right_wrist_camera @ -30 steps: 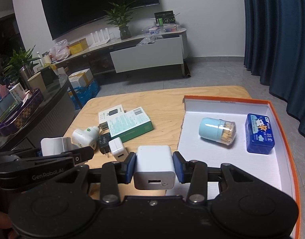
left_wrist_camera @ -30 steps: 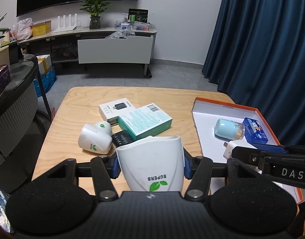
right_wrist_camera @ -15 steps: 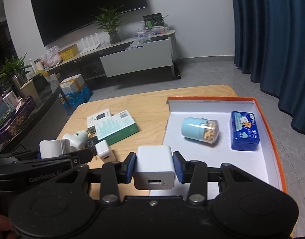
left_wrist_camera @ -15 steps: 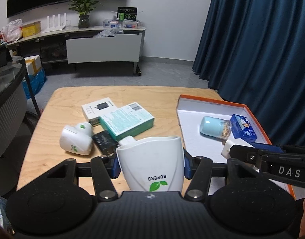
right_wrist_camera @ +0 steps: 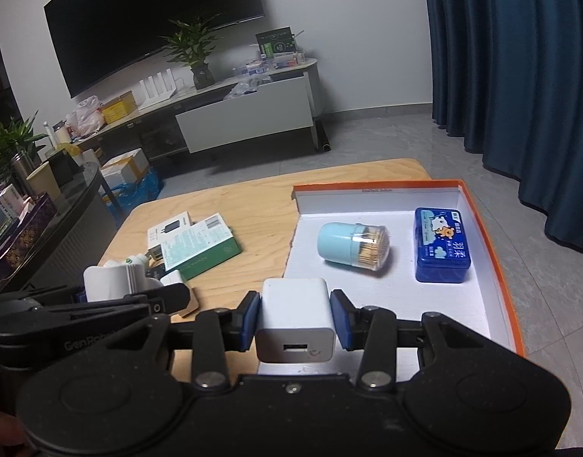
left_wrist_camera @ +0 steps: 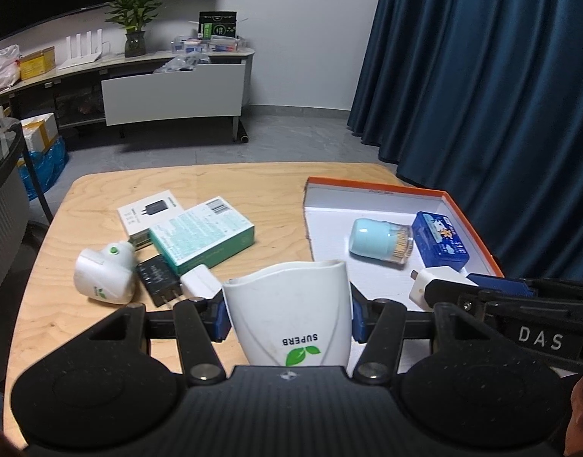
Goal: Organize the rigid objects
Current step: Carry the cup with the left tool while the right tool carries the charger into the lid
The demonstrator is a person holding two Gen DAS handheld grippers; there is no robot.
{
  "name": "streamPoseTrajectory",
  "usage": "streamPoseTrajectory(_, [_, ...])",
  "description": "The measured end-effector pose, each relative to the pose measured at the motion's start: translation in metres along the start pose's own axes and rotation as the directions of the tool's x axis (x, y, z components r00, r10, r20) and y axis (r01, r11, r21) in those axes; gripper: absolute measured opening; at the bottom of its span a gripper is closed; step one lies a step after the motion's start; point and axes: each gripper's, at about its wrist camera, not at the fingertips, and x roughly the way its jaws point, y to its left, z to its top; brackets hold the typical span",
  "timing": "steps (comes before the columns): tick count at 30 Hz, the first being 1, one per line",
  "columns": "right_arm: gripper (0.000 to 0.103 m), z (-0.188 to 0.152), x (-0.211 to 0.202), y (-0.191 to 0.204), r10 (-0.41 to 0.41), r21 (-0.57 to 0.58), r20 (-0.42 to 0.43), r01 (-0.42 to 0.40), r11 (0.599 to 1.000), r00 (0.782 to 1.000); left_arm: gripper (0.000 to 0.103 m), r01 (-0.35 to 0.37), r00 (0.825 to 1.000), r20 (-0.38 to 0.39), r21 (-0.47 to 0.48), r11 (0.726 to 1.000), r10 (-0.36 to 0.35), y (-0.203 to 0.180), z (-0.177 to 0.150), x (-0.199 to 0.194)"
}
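My left gripper [left_wrist_camera: 287, 314] is shut on a white "SUPERB" plug-in device [left_wrist_camera: 289, 312], held above the table near the tray's left edge. The right gripper [right_wrist_camera: 296, 318] is shut on a white USB charger cube [right_wrist_camera: 296, 318], hovering over the near left corner of the orange-rimmed white tray [right_wrist_camera: 482, 221]. The tray holds a light-blue toothpick jar [right_wrist_camera: 352, 248] lying on its side and a blue box [right_wrist_camera: 440, 245]. On the wooden table [left_wrist_camera: 253, 186] lie a green box [left_wrist_camera: 202, 234], a white charger box [left_wrist_camera: 150, 211], a second white plug-in device [left_wrist_camera: 103, 272], a black adapter [left_wrist_camera: 156, 280] and a small white charger [left_wrist_camera: 200, 285].
Dark blue curtains [left_wrist_camera: 482, 95] hang to the right of the table. A TV bench [left_wrist_camera: 169, 87] with a plant and boxes lines the far wall. A round dark side table [right_wrist_camera: 44, 228] with clutter stands at the left.
Both grippers have shifted to the right over the table with their loads still gripped, so the tray now lies nearer the middle of both views. The objects on the table have not moved.
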Motion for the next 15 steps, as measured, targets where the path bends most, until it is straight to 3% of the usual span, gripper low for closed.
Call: streamPoseTrajectory(15, [0.050, 0.003, -0.008, -0.043, -0.072, 0.075, 0.025, 0.070, 0.995, 0.997, 0.057, 0.056, 0.998, -0.027, 0.050, 0.997, -0.054, -0.033, 0.004, 0.019])
